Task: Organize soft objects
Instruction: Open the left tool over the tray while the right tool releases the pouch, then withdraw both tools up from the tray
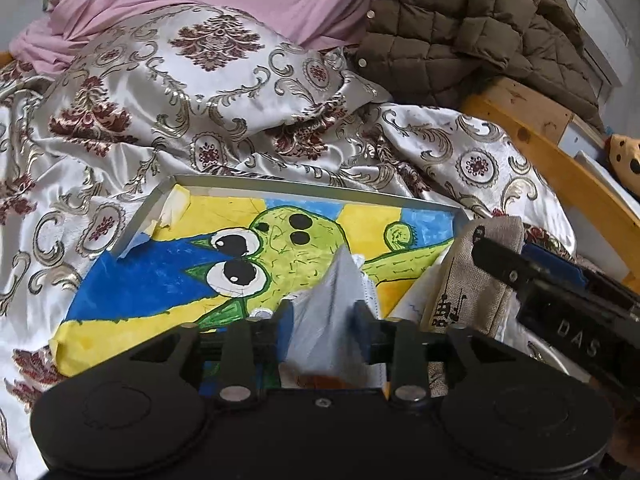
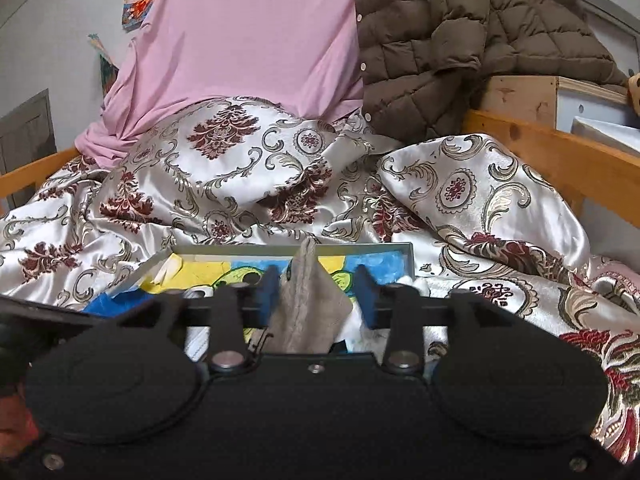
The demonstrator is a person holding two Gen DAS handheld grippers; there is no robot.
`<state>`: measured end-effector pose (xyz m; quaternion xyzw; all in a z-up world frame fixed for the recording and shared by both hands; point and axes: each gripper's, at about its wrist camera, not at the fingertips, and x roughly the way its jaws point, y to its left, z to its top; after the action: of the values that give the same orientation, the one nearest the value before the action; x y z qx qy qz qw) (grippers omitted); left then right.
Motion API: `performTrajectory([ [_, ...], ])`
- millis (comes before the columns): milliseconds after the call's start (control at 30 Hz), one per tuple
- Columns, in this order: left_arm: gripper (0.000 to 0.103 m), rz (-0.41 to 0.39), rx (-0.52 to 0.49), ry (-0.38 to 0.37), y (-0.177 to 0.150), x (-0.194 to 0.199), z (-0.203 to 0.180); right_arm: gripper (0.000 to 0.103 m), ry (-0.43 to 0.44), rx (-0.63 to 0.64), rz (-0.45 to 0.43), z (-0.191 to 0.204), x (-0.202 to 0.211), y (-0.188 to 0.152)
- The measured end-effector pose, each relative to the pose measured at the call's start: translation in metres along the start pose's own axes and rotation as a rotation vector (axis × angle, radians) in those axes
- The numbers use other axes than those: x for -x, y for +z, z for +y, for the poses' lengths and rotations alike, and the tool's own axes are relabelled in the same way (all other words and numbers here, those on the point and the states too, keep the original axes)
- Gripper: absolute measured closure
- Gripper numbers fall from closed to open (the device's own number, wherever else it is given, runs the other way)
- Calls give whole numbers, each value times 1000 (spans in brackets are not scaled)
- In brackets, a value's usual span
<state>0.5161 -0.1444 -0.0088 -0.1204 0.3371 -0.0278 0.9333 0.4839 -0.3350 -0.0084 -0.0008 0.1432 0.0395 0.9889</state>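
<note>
Everywhere, satin bedspread (image 2: pixel 480 208) over wooden bedframe (image 2: pixel 560 156)

Seen along the right gripper (image 2: pixel 319 296): blue fingers (image 2: pixel 269 292) parted, a beige cloth pouch (image 2: pixel 306 312) standing between them without visible pressure. Behind, a painted tray (image 2: pixel 408 258) lay on the patterned satin bedspread (image 2: pixel 480 208), pink sheet (image 2: pixel 248 40) and brown quilted jacket (image 2: pixel 432 48) heaped beyond.
</note>
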Motion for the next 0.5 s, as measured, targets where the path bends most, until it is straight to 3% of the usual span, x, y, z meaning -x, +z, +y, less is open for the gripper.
performTrajectory([
  [67, 52, -2, 15, 4, 0, 5, 2, 41, -4, 14, 1, 5, -2, 1],
  [200, 46, -30, 28, 13, 0, 21, 5, 17, -5, 67, -26, 15, 12, 8],
  [267, 36, -53, 25, 21, 1, 34, 7, 6, -4, 72, -44, 19, 22, 13],
  [333, 33, -87, 22, 26, 2, 49, 10, 1, 0, 67, -61, 22, 34, 20],
  [500, 19, -177, 37, 30, 7, 93, 20, 1, -11, 65, -114, 30, 72, 35],
])
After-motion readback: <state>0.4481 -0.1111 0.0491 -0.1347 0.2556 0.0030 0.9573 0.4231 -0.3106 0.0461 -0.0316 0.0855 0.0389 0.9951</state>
